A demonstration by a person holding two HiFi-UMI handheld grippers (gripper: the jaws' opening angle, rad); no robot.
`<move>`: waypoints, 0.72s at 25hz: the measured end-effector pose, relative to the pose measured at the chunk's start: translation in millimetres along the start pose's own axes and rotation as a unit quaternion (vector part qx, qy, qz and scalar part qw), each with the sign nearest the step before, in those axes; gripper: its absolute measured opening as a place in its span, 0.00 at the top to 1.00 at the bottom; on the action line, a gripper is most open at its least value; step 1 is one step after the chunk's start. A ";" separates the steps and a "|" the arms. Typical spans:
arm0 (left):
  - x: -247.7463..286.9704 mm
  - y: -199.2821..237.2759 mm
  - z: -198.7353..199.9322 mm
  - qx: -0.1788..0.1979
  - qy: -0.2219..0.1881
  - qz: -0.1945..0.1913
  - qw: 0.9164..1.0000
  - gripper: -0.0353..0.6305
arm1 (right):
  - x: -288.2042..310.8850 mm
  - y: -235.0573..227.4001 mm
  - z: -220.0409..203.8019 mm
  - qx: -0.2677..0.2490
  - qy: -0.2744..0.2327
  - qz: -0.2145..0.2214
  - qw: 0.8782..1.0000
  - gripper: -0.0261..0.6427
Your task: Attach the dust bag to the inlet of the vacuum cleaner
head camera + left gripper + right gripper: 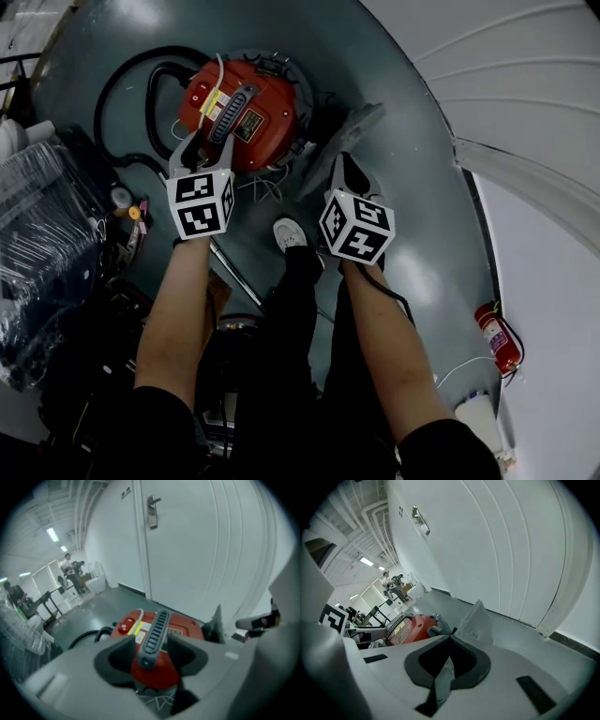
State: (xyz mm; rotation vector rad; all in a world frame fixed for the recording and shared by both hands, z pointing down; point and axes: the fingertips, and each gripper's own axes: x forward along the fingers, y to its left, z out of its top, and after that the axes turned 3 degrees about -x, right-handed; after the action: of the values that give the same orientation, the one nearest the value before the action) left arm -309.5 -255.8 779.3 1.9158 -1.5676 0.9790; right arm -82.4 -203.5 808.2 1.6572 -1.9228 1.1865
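Observation:
The red vacuum cleaner (pixel 246 105) stands on the grey floor, with a black carrying handle (pixel 154 634) along its top. My left gripper (pixel 206 146) hangs just over it. In the left gripper view the left gripper (pixel 152 657) is open, its jaws either side of the handle with gaps. My right gripper (pixel 344 167) is to the right of the vacuum, shut on the edge of the grey dust bag (pixel 345 131). The bag (pixel 479 619) sticks up beyond the right gripper (pixel 449 643), beside the vacuum (pixel 411 628).
A black hose (pixel 120 86) loops left of the vacuum. Plastic-wrapped goods (pixel 37 216) are stacked at the left. A red fire extinguisher (pixel 499 337) stands by the white wall (pixel 525 84). A door (pixel 152 513) is behind the vacuum. My shoe (pixel 289 232) is below the vacuum.

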 end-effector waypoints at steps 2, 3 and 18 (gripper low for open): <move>-15.0 -5.9 4.8 -0.017 -0.017 0.007 1.000 0.75 | -9.6 0.5 7.7 -0.013 -0.004 -0.003 1.000 0.96; -22.9 -10.9 7.1 -0.027 -0.022 0.007 0.999 0.83 | -15.5 2.8 12.3 -0.022 -0.005 -0.001 1.000 0.96; -207.0 -80.5 148.5 -0.144 -0.114 -0.050 0.982 0.95 | -177.7 86.5 161.9 -0.114 -0.098 0.030 0.988 0.96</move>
State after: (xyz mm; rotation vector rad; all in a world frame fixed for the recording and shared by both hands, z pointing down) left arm -216.3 -216.6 532.1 1.9291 -1.6176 0.4723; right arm -74.2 -214.1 553.0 1.6542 -2.1488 0.8119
